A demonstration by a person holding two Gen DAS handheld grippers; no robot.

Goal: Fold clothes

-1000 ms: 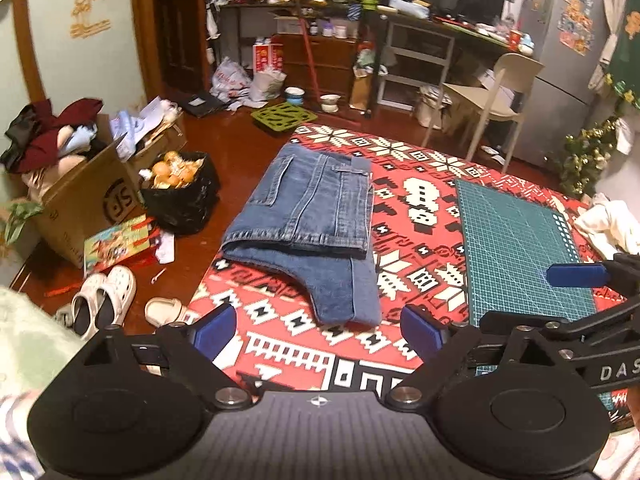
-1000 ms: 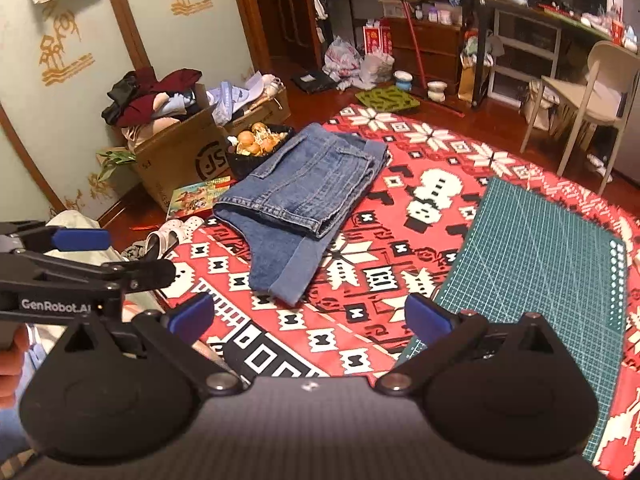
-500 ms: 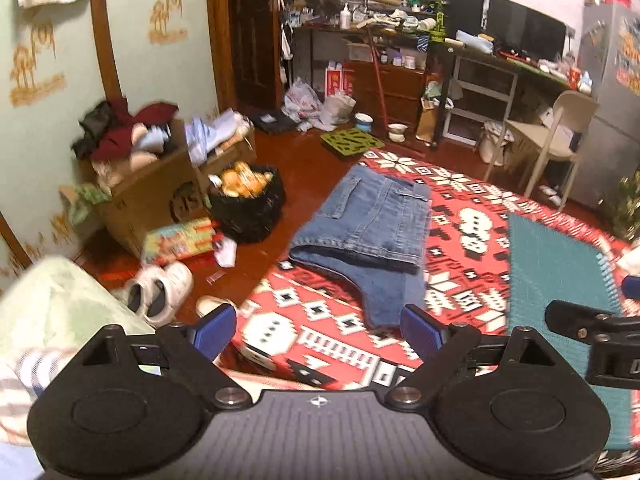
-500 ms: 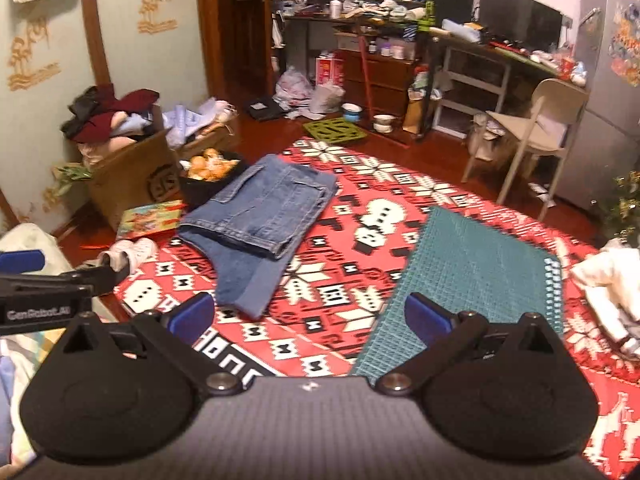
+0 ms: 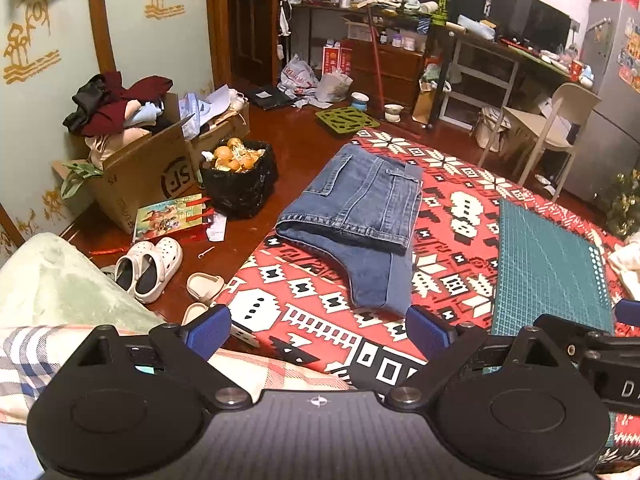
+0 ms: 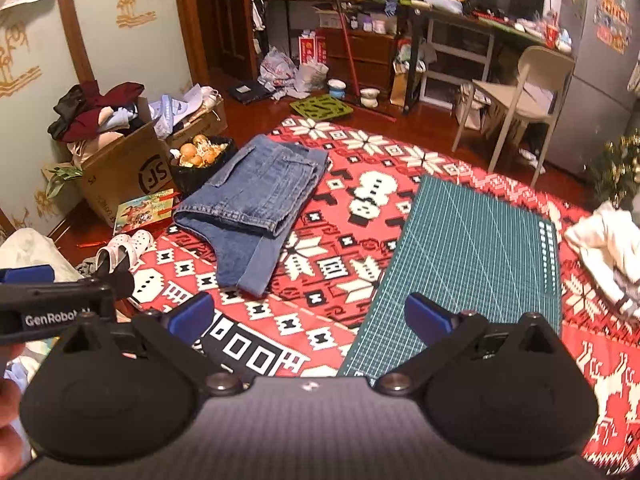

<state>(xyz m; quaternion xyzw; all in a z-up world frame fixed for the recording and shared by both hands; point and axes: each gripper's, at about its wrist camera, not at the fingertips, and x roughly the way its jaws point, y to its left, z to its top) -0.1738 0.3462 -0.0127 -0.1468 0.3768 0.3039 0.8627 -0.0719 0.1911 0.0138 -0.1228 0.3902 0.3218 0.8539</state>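
Both grippers stand empty: left gripper wide apart, jaws having just widened further; right gripper spread open. Folded jeans lie on the red patterned blanket, beside the green cutting mat.

Both cameras have pulled back and up from the folded blue denim jeans, so the jeans look smaller and farther away than a second ago. More of the room shows now, like the brown cardboard box of clothes and the cream plastic chair. The left gripper has just opened its jaws a little wider, with nothing between them. A pale green fuzzy blanket has come into the left camera's corner. A pile of white cloth now shows at the right camera's edge.
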